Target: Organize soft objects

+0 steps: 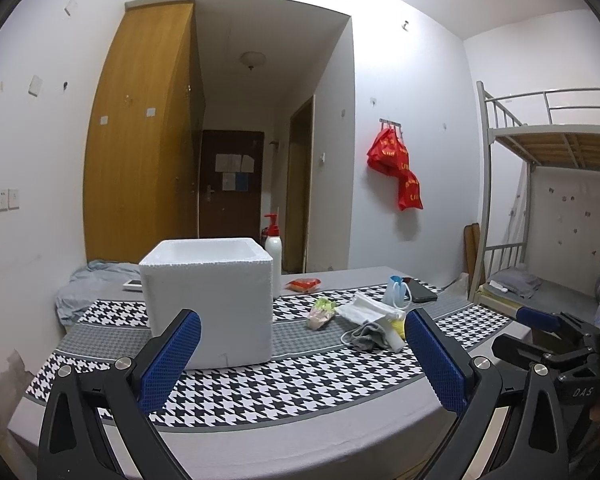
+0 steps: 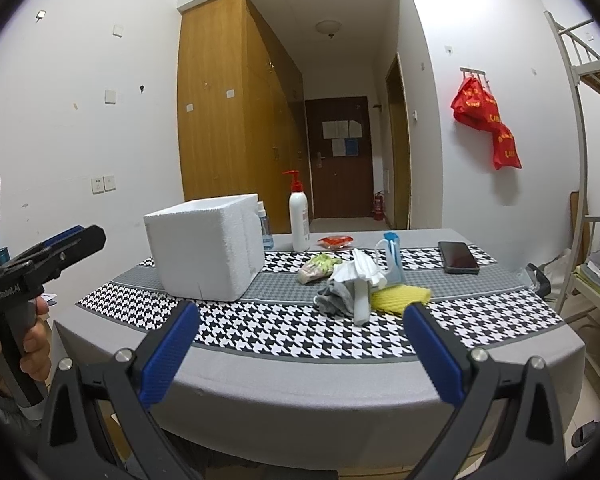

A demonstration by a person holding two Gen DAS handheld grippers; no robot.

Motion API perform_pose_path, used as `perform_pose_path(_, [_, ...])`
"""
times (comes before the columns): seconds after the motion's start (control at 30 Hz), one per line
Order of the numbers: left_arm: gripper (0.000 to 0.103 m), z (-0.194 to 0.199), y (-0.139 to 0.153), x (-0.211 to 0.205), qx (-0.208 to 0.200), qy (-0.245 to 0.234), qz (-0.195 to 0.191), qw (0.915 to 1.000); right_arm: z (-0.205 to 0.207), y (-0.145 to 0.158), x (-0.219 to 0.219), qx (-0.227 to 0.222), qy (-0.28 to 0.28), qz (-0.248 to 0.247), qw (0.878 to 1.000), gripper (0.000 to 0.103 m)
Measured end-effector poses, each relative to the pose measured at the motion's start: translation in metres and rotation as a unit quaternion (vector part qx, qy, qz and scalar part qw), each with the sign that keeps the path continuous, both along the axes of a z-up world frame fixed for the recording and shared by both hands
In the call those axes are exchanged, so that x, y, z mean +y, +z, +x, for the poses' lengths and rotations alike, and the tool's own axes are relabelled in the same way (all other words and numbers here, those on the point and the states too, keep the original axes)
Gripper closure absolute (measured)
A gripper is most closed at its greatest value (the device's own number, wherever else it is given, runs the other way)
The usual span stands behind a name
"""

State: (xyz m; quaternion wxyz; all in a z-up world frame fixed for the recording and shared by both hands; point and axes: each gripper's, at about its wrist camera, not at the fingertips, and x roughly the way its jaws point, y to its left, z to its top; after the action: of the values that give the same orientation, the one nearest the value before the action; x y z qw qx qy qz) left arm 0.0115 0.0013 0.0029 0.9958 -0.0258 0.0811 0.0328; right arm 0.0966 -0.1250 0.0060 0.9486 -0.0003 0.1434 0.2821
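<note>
On the left wrist view, the left gripper hangs with its jaws spread wide and empty above the near edge of the table, whose houndstooth cloth runs away toward the wall. A white foam box stands upright just beyond the left finger, open at the top, and the pile of soft objects (a grey cloth, white folded fabric, a yellow piece) lies farther back and toward the right finger, apart from both pads. A pump bottle stands behind the box, and the right gripper shows at the right edge. From the right wrist view, the right gripper is likewise spread wide and holds nothing; the pile sits ahead between the lines of its two fingers, slightly right of centre and well short of contact, with the yellow foam sheet nearest the right finger and a green-and-pink packet behind. A dark phone and a small blue bag lie close to the heap. The likely trouble is that the items overlap, so a pinch on the grey cloth could drag the white fabric along or tip the bag; a shallow bite on limp cloth may also slip, and the light box could slide if nudged.
</note>
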Motion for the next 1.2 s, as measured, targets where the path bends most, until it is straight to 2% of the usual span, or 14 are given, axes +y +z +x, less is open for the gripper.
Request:
perform_pose_path(0.73, [0.001, 0.050, 0.004, 0.008, 0.035, 0.009, -0.010, 0.9993, 0.047, 0.003, 0.002, 0.021, -0.004, -0.008, 1.000, 0.000])
perform_pose_path(0.97, [0.001, 0.069, 0.006, 0.003, 0.044, 0.003, 0.007, 0.9990, 0.065, 0.002, 0.001, 0.037, -0.009, -0.011, 0.999, 0.000])
perform_pose_path(1.2, [0.001, 0.091, 0.006, 0.003, 0.065, -0.004, -0.008, 0.9979, 0.085, 0.000, 0.001, 0.053, -0.014, -0.020, 0.998, 0.000])
